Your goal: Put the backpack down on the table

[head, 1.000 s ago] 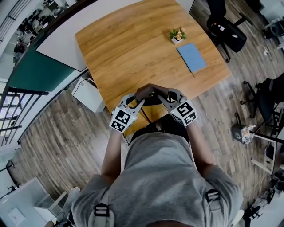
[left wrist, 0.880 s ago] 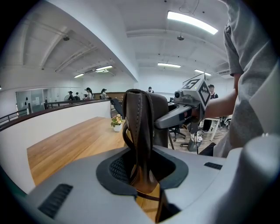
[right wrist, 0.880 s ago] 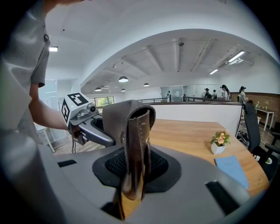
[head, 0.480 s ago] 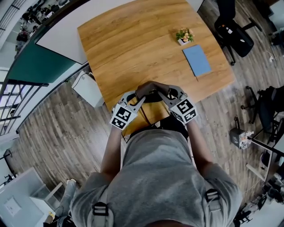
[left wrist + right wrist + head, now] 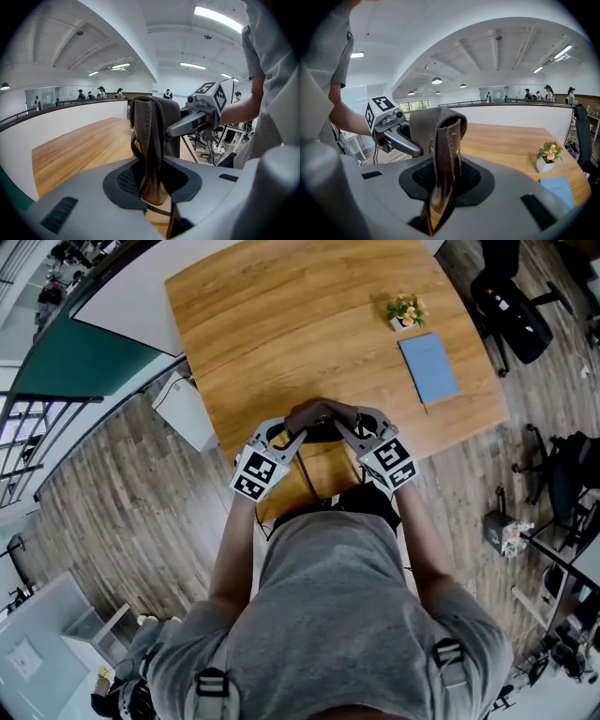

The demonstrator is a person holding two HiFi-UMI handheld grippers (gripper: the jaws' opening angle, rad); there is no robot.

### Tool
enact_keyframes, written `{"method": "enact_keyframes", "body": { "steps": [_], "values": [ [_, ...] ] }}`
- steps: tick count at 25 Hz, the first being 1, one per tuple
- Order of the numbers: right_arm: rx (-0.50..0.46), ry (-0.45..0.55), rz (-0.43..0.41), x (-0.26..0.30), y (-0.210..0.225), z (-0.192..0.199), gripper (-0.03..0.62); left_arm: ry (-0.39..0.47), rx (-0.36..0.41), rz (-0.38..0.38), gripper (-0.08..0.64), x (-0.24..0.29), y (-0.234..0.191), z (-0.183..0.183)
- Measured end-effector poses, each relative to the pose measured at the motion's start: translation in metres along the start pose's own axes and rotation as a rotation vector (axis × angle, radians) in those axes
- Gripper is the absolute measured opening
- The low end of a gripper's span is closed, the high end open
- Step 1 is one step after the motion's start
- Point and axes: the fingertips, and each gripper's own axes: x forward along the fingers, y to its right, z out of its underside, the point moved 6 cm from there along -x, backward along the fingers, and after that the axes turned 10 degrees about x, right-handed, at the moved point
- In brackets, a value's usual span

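Tally, table edge.
One wooden table [image 5: 281, 324], one backpack [image 5: 320, 430], one potted plant [image 5: 405, 311] and one blue notebook [image 5: 428, 367] are counted. Two grippers are noted: left gripper [image 5: 292, 439] and right gripper [image 5: 345, 435]. One white bin [image 5: 186, 413] and two office chairs [image 5: 514, 306] are logged. Distant people [image 5: 100, 92] are seen, number uncertain.
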Motion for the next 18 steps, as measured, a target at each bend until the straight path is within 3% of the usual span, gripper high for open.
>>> {"method": "enact_keyframes", "body": {
  "steps": [18],
  "values": [
    [0.012,-0.058,-0.047,0.038,0.057,0.018,0.089,-0.09,-0.052,-0.022,0.106,0.048,-0.026,0.018]
  ]
}}
